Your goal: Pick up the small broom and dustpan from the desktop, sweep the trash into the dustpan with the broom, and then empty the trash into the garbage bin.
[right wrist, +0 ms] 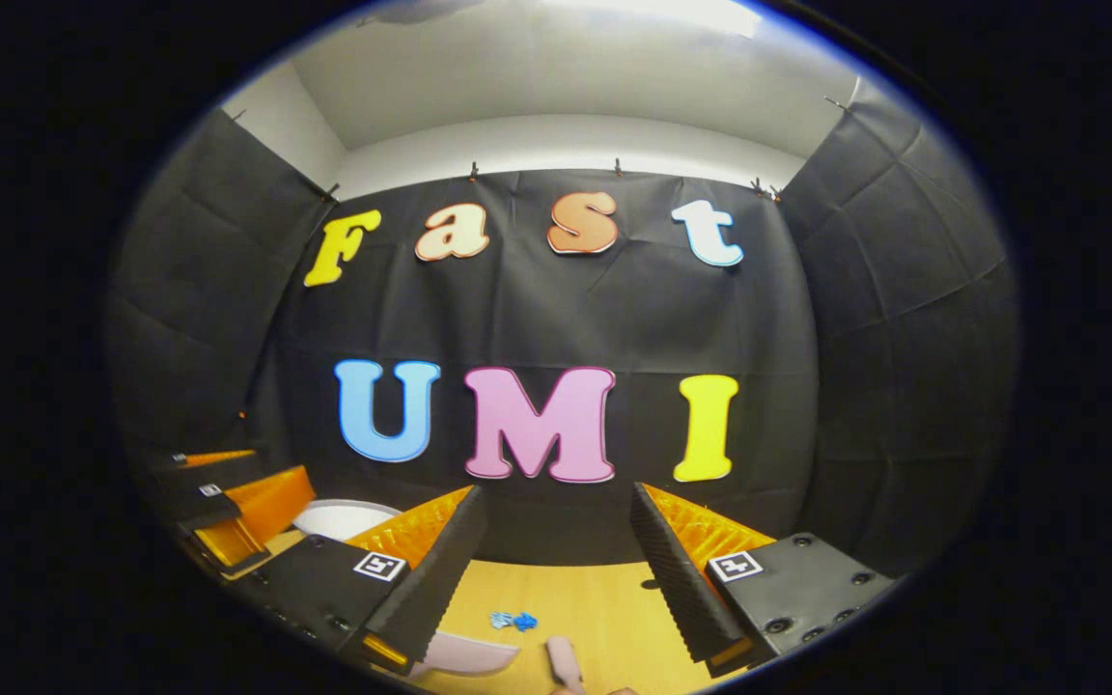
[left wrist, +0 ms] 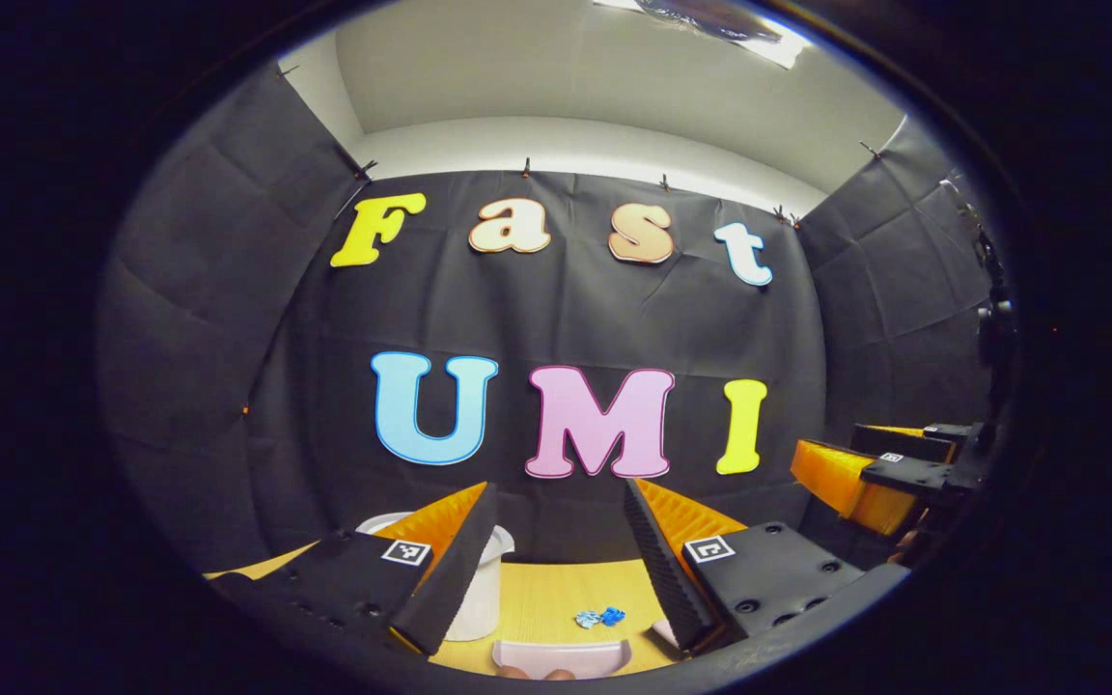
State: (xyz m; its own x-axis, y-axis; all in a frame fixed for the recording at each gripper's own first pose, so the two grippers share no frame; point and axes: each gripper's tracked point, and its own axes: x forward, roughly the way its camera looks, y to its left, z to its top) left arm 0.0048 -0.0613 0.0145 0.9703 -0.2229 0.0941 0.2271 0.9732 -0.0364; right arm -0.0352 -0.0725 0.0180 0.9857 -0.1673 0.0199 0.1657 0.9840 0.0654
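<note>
Dustpan (left wrist: 561, 658) is lying at the near edge of the desk (left wrist: 556, 598) in the left gripper view, with the blue trash (left wrist: 600, 617) just beyond it and the white bin (left wrist: 479, 589) to the far left, while the left gripper (left wrist: 556, 550) is hovering above with jaws wide apart and gripping nothing. In the right gripper view the broom handle (right wrist: 563, 664) is lying near, right of the dustpan, and the right gripper (right wrist: 556, 565) is hanging wide open and empty, so a careless descent risks knocking the broom or scattering the trash.
</note>
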